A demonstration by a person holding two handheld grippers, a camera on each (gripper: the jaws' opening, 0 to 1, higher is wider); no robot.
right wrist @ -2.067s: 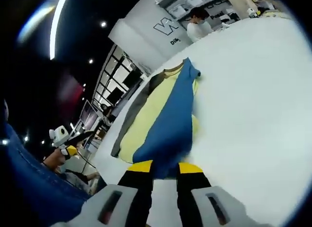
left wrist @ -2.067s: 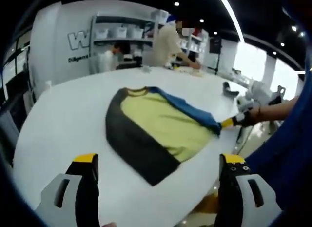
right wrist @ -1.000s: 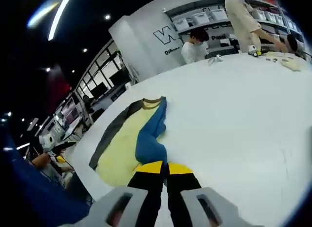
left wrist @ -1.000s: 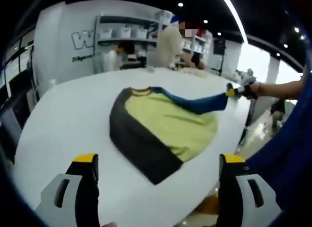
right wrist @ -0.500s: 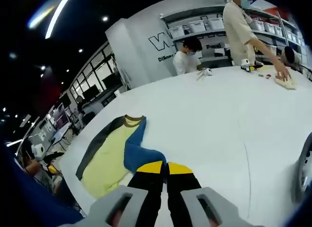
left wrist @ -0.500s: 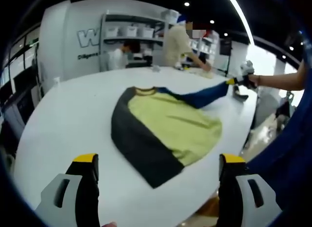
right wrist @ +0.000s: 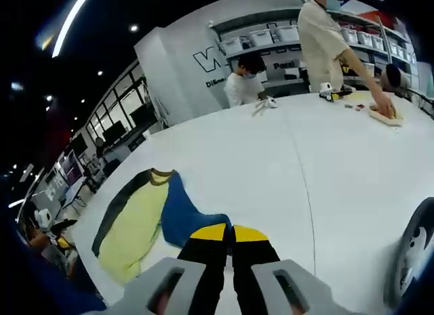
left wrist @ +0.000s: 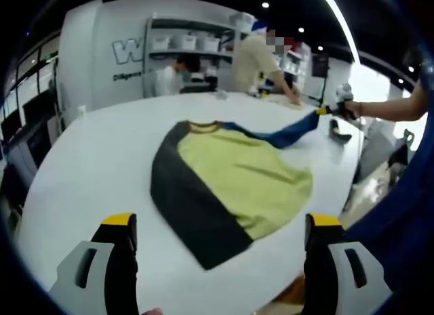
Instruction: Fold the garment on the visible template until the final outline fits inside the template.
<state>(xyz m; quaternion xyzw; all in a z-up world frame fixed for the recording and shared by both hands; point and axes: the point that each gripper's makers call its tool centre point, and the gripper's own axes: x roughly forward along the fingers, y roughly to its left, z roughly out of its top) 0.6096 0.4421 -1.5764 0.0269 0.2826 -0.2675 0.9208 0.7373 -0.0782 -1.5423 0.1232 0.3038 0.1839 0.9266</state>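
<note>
Garment [left wrist: 230, 186]: a yellow shirt with a dark grey sleeve and a blue sleeve [left wrist: 285, 133], lying flat on the white table [left wrist: 88, 173], collar toward the far side. The grey sleeve lies along the body on its left in the left gripper view; the blue sleeve is drawn out away from the body toward the right.
Right gripper [right wrist: 228, 231]: yellow-tipped jaws pressed together on the cuff end of the blue sleeve, seen in its own view; it also shows in the left gripper view [left wrist: 324, 111] at the far right, held by a hand, with the sleeve stretched from it to the collar.
Left gripper [left wrist: 220, 223]: jaws spread wide apart, holding nothing, hovering at the near edge of the table short of the garment's hem.
Template: no outline on the table can be made out.
Writing: large white letter "W" [left wrist: 127, 52] on the grey wall; a smaller line under it starts "Dili", the rest unreadable.
Background: shelves [left wrist: 183, 44] with white bins; two people [right wrist: 325, 44] at the table's far side.
</note>
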